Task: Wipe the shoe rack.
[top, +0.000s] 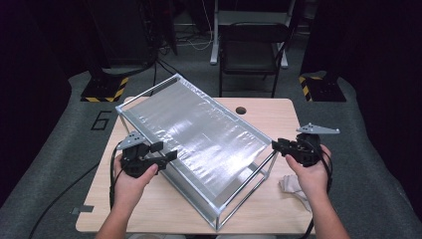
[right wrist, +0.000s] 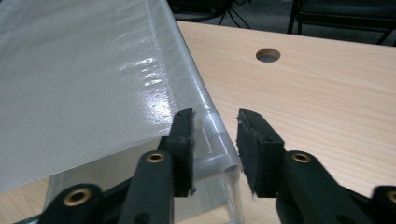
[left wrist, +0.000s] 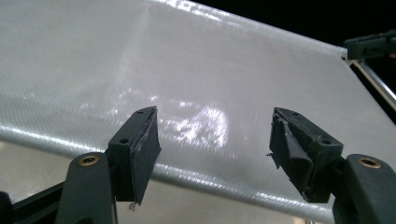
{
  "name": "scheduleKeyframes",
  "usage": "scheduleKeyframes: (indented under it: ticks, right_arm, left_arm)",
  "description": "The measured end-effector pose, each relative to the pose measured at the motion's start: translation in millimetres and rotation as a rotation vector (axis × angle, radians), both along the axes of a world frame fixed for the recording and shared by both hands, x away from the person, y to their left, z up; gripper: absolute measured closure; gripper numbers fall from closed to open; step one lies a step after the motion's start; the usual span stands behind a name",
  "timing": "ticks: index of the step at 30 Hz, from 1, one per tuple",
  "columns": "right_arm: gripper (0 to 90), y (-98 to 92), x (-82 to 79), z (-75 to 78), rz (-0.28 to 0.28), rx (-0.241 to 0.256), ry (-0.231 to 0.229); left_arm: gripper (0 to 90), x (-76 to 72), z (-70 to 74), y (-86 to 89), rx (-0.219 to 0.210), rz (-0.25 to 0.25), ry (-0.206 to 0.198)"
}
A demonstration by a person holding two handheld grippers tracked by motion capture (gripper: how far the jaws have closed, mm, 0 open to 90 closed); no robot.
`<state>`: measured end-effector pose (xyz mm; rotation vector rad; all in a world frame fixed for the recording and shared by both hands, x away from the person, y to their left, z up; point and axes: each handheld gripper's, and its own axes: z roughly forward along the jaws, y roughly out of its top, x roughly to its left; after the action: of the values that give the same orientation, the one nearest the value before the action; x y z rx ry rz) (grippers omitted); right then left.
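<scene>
Silvery mesh sheeting on a metal frame rack (top: 199, 134) sat tilted across the middle of the wooden table (top: 259, 199), and a big "6" (top: 102, 120) was marked on the floor at 10 o'clock. Left gripper (top: 169, 156) was spread wide at the rack's 9 o'clock edge, touching nothing. Right gripper (top: 275, 145) straddled the 3 o'clock corner, jaws parted, not pinching.

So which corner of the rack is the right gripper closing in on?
The right gripper straddles the rack's top corner joint nearest the table's right side, above the crumpled cloth.

The right gripper (right wrist: 214, 140) straddles the frame corner (right wrist: 218, 133) (jaws parted) beside the mesh sheet (right wrist: 79, 79) above the table (right wrist: 317, 93).
</scene>
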<state>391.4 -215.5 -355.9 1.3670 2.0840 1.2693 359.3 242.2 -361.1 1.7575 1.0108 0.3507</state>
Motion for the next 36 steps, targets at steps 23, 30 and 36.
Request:
scheduleKeyframes:
  ticks: [23,30,36]
  right_arm:
    - [65.2,11.7,41.5,1.5,-0.015,0.011,0.003]
    - [53.8,7.2,24.9,6.3,-0.025,0.053,-0.037]
    - [48.7,1.6,1.8,4.9,-0.019,0.068,-0.052]
  left_arm:
    - [34.2,-27.1,-5.1,-4.8,0.005,0.009,-0.027]
    - [34.2,-24.9,-10.0,-8.8,0.008,-0.006,-0.040]
    - [34.1,-20.1,-14.0,-13.2,0.007,-0.009,-0.058]
